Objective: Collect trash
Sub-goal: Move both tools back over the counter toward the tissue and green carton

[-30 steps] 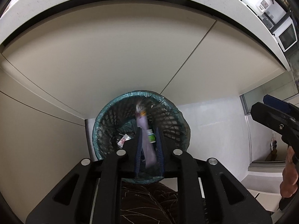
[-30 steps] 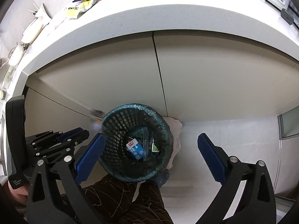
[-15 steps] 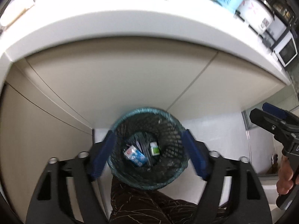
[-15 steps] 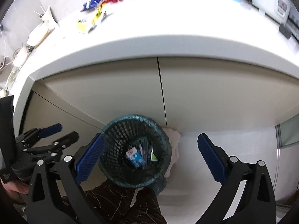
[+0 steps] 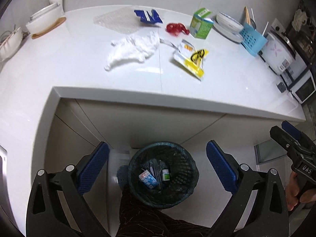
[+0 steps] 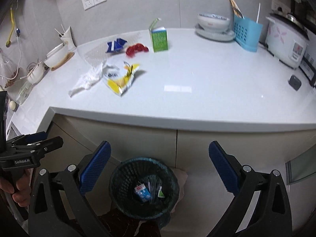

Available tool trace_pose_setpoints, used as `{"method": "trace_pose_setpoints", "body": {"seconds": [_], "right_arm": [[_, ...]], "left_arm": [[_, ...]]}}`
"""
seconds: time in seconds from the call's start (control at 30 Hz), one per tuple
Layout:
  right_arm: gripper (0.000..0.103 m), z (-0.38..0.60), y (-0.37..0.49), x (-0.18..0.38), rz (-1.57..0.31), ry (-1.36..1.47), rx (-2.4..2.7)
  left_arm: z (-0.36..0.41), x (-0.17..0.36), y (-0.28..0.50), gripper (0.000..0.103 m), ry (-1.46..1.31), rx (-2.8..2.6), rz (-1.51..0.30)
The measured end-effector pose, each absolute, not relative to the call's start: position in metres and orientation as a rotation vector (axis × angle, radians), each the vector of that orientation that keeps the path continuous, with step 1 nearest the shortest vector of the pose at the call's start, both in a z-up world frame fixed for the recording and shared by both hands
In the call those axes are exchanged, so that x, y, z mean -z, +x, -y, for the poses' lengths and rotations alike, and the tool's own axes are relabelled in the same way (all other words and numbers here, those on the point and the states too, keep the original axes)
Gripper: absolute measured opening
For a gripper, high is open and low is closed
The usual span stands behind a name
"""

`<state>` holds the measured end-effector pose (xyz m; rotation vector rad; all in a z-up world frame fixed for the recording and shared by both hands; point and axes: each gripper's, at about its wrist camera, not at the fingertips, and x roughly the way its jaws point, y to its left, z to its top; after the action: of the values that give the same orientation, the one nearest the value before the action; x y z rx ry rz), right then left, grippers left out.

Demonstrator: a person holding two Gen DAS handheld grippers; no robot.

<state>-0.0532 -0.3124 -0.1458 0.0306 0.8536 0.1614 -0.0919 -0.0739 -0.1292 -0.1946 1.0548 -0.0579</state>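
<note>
Grippers nearest: the left gripper [image 5: 157, 166] is spreading its jaws, nothing between them, and the right gripper [image 6: 159, 168] gapes empty. Below them — a mesh bin [image 5: 189, 169] holding trash. Beyond, on the tabletop [image 5: 227, 75] — a yellow wrapper [image 5: 192, 60], crumpled tissue [image 5: 134, 49] and a green carton [image 5: 201, 24].

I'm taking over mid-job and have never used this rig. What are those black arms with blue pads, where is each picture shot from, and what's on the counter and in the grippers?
Each picture comes from a fisheye camera on a hand-held clamp, looking along its two fingers. The left gripper is empty, its jaws opening; the right gripper stands open and empty too. A person's hand carries each one. Both look down at a mesh bin on the floor, already holding a small blue carton and a little green-labelled bottle. On the white countertop trash waits: a crumpled tissue, a yellow wrapper, a blue wrapper, a red scrap and a green carton.
</note>
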Motion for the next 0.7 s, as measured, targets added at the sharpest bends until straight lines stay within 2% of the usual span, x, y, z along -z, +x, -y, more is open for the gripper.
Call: {"method": "trace_pose_setpoints", "body": {"seconds": [0.7], "right_arm": [[0.095,0.294,-0.002,0.067,-0.708,0.011,-0.173]], "left_arm": [[0.046,0.059,-0.041,0.097,-0.225,0.039,-0.983]]}}
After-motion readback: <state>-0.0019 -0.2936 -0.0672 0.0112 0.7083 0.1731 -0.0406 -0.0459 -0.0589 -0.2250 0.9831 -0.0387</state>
